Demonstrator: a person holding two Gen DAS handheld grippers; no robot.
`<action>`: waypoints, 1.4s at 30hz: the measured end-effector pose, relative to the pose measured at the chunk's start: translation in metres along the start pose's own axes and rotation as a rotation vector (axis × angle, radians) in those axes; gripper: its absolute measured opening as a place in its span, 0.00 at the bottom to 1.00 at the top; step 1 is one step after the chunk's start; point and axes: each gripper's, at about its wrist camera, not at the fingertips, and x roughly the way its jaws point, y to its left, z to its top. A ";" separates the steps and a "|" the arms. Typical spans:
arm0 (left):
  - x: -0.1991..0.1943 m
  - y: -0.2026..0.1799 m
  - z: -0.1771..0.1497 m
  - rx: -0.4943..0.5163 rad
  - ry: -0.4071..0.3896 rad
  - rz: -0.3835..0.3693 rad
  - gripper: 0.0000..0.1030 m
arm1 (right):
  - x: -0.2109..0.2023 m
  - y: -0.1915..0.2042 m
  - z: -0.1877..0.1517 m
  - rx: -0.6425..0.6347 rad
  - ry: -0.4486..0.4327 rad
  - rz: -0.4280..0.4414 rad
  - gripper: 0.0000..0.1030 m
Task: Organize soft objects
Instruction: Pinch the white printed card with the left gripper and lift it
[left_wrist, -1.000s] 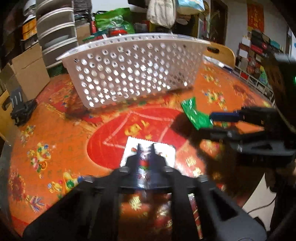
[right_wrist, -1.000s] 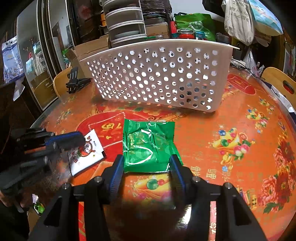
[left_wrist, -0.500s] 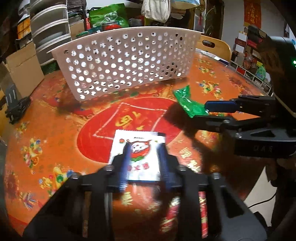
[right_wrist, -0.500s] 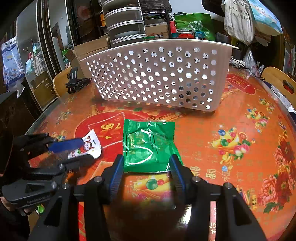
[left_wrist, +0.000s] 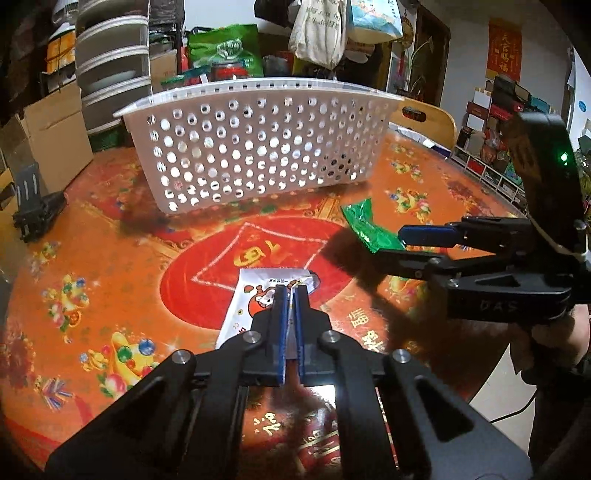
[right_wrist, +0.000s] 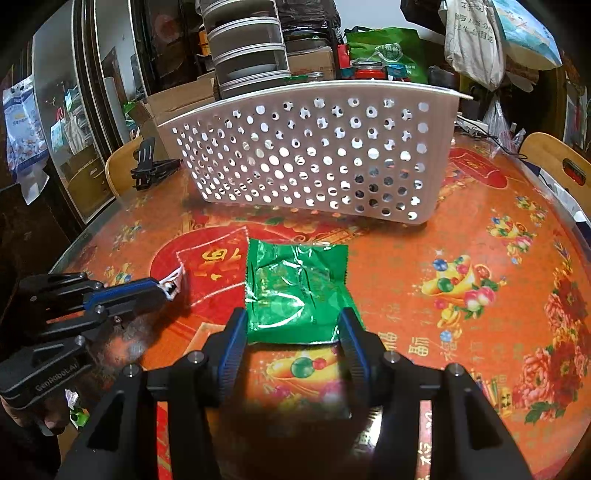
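My left gripper (left_wrist: 291, 295) is shut on the near edge of a white snack packet (left_wrist: 255, 295) with a red cartoon print, which lies on the orange table. It also shows in the right wrist view (right_wrist: 162, 286), pinching the packet's corner (right_wrist: 176, 281). My right gripper (right_wrist: 291, 325) is open, its fingers on either side of the near end of a green foil packet (right_wrist: 295, 288) lying flat. From the left wrist view the right gripper (left_wrist: 402, 242) straddles the green packet (left_wrist: 369, 229).
A white perforated basket (left_wrist: 258, 147) stands on the table behind both packets; it also shows in the right wrist view (right_wrist: 314, 155). A black clip stand (left_wrist: 33, 210) sits at the table's left edge. Wooden chairs (right_wrist: 557, 162) and cluttered shelves surround the table.
My left gripper opened over the white packet half a second ago and has now shut on its near edge. The right gripper has stayed open around the green packet.
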 end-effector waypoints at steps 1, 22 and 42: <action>-0.002 0.000 0.001 -0.002 -0.008 0.005 0.03 | -0.002 -0.001 0.000 0.001 -0.004 0.000 0.49; -0.028 0.003 0.016 -0.017 -0.070 0.007 0.03 | -0.022 -0.024 0.010 0.066 -0.064 -0.009 0.21; -0.016 0.016 0.013 -0.064 -0.054 -0.011 0.03 | 0.034 -0.014 0.030 -0.092 0.120 -0.109 0.58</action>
